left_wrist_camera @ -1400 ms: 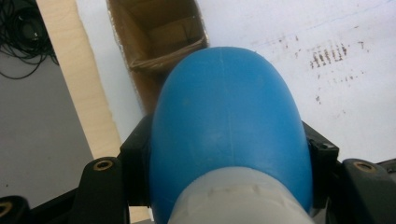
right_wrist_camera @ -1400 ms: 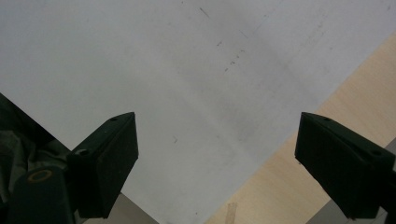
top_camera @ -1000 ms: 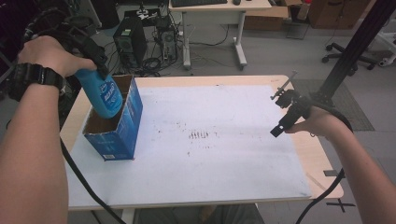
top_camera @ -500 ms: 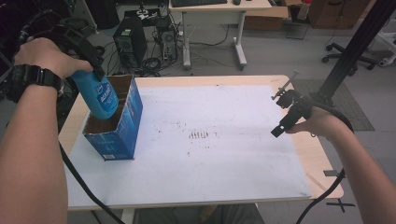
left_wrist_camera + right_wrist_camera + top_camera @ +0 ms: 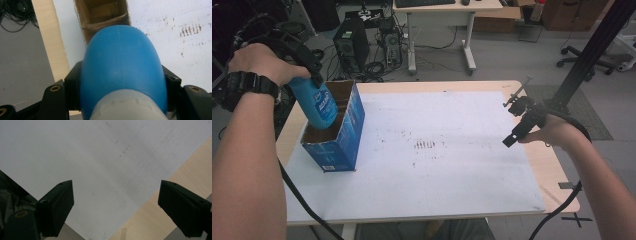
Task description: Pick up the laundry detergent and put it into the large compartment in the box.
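Gripping blue bottle (image 5: 318, 103) above box (image 5: 343, 138)

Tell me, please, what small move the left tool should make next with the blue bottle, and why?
Probably a short straight lowering. The left tool is clamped on the blue bottle, whose lower end hangs tilted over the open blue box, partly past its rim. The box interior in the left gripper view looks free, so easing it down before opening seems sensible.
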Demonstrator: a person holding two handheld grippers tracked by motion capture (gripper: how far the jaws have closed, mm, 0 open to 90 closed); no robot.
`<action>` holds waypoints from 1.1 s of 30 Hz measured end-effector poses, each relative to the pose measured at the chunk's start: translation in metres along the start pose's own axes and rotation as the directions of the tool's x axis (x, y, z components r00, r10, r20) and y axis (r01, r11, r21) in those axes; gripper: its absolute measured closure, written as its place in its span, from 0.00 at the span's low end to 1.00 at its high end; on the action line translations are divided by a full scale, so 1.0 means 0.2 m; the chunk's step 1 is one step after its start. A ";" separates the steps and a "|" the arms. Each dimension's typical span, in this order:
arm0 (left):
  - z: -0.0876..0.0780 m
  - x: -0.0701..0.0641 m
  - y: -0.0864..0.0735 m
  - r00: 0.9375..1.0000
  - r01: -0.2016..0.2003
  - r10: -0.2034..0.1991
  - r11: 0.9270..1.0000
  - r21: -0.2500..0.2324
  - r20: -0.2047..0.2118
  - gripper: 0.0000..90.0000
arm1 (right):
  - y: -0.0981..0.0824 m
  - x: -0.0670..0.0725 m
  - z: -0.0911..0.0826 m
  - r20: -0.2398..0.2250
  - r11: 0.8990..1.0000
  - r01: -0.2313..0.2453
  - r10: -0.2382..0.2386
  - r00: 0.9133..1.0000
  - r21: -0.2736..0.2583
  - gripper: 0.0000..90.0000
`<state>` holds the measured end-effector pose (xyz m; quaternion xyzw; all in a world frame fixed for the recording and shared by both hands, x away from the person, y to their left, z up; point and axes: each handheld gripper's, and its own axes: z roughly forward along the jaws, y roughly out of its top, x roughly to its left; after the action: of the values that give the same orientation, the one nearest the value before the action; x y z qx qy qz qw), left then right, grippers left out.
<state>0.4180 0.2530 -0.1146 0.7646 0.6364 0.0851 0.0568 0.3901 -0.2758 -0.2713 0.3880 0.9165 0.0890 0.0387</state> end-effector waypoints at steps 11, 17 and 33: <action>0.01 -0.01 0.01 1.000 -0.010 0.010 1.000 0.010 0.011 0.42 | 0.00 0.00 0.00 -0.001 1.000 -0.002 0.002 1.000 -0.004 0.15; 0.04 -0.01 0.00 1.000 -0.016 0.016 1.000 0.010 -0.002 0.42 | -0.01 -0.01 0.00 -0.001 1.000 -0.010 0.010 1.000 -0.002 0.15; 0.14 0.01 0.00 1.000 -0.006 0.006 0.999 0.037 -0.002 0.42 | -0.01 -0.01 0.01 -0.003 1.000 -0.010 0.010 1.000 -0.002 0.15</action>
<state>0.4231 0.2555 -0.1414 0.7672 0.6358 0.0744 0.0417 0.3898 -0.2778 -0.2735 0.3925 0.9145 0.0906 0.0370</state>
